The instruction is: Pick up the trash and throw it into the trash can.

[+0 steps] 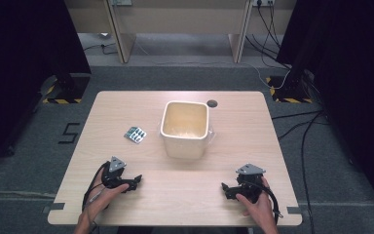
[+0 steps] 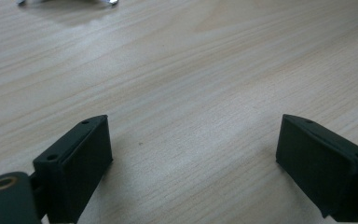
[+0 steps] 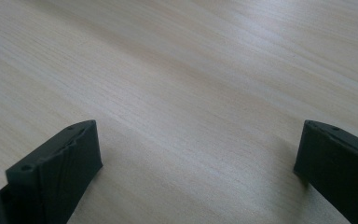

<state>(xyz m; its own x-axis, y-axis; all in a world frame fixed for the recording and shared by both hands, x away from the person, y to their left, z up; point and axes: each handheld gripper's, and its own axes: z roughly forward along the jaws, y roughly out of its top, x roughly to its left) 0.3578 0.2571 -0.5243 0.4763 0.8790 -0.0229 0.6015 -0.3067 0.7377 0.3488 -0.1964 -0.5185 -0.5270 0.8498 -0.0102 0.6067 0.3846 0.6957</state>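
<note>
A cream square tub (image 1: 185, 127) stands upright in the middle of the wooden table (image 1: 126, 107). To its left lies a small blister pack of pills (image 1: 135, 134), flat on the wood. My left gripper (image 1: 137, 181) rests near the front left edge, held by a hand, its jaws wide apart with bare wood between them (image 2: 193, 154). My right gripper (image 1: 225, 189) sits near the front right edge in the other hand, also open over bare table (image 3: 198, 158). Both point inward, toward each other.
A small dark round hole (image 1: 212, 103) sits in the tabletop behind the tub. Beyond the table are desk legs, cables on the grey floor and black stands at both sides with hazard-striped bases (image 1: 62, 100).
</note>
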